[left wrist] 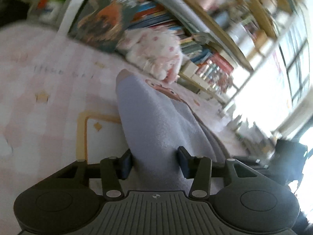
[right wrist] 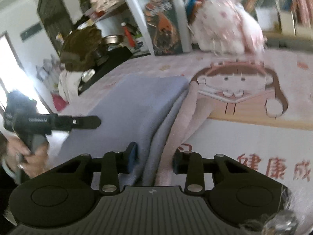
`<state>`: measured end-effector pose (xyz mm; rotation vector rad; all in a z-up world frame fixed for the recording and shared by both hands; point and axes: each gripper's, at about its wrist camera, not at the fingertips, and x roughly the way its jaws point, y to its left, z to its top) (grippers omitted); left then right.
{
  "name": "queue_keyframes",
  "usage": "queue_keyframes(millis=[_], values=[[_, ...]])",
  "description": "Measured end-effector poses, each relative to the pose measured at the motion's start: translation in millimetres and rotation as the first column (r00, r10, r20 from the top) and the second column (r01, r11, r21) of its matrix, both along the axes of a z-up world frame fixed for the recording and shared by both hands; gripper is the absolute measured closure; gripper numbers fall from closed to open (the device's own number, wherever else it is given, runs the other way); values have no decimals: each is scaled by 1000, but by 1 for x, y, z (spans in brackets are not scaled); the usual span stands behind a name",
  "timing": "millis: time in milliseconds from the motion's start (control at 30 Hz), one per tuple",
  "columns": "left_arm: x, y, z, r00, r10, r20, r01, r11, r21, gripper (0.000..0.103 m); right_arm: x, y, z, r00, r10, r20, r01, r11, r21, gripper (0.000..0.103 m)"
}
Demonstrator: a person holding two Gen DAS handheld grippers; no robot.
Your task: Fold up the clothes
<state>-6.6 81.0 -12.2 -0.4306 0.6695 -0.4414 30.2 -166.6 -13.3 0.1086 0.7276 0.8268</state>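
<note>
Lavender-blue fleece cloth [right wrist: 135, 101] is seen lying on a pale pink bed cover printed with a cartoon girl [right wrist: 240, 90], its nearer part folded into layers with a pale pink inner side [right wrist: 187, 121] showing along the fold. In the right wrist view, the right gripper [right wrist: 154, 157] is shown with its fingers [right wrist: 132, 156] spread, and the layered edge of the cloth runs between them; whether the pads touch the fabric cannot be told. In the left wrist view, the left gripper [left wrist: 154, 162] is likewise shown with its fingers [left wrist: 126, 163] set apart, and a raised ridge of the same cloth [left wrist: 152, 121] fills the gap between them; a firm pinch cannot be confirmed. The left gripper [right wrist: 86, 121] is also caught at the cloth's left edge in the right wrist view, held by a hand [right wrist: 27, 154]. A white plush toy with pink spots [right wrist: 228, 29] is seen at the far edge of the bed, against a shelf crowded with books [left wrist: 195, 45].
</note>
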Motion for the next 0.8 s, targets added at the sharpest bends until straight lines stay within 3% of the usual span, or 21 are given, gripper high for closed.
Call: queue_keyframes(millis=[100, 200, 333, 400, 467, 533, 633, 800], values=[[8, 6, -2, 999, -8, -46, 7, 999, -33, 55, 9, -4, -6, 998, -18, -67, 20, 999, 30, 67], [16, 21, -13, 994, -8, -112, -6, 991, -131, 51, 25, -13, -15, 981, -25, -191, 44, 994, 96, 56], [18, 28, -26, 990, -7, -144, -25, 975, -220, 51, 32, -14, -21, 973, -22, -230, 56, 989, 140, 53], [15, 25, -26, 993, 1, -122, -27, 977, -210, 54, 27, -9, -19, 979, -27, -201, 52, 992, 119, 58], [9, 17, -17, 997, 6, -80, -18, 988, -152, 59, 19, -5, -15, 989, -29, -143, 43, 995, 92, 68], [2, 7, -6, 1000, 5, -28, -7, 997, -81, 60, 10, 0, -6, 998, -26, -63, 29, 998, 53, 71], [-9, -5, 15, 998, -7, 66, 6, 1000, 16, 61, -3, 4, 6, 999, -27, 37, 26, 999, 21, 73], [-16, -7, 41, 988, -19, 154, 12, 999, 46, 60, -14, 3, 27, 989, -27, 148, 24, 999, 26, 73]])
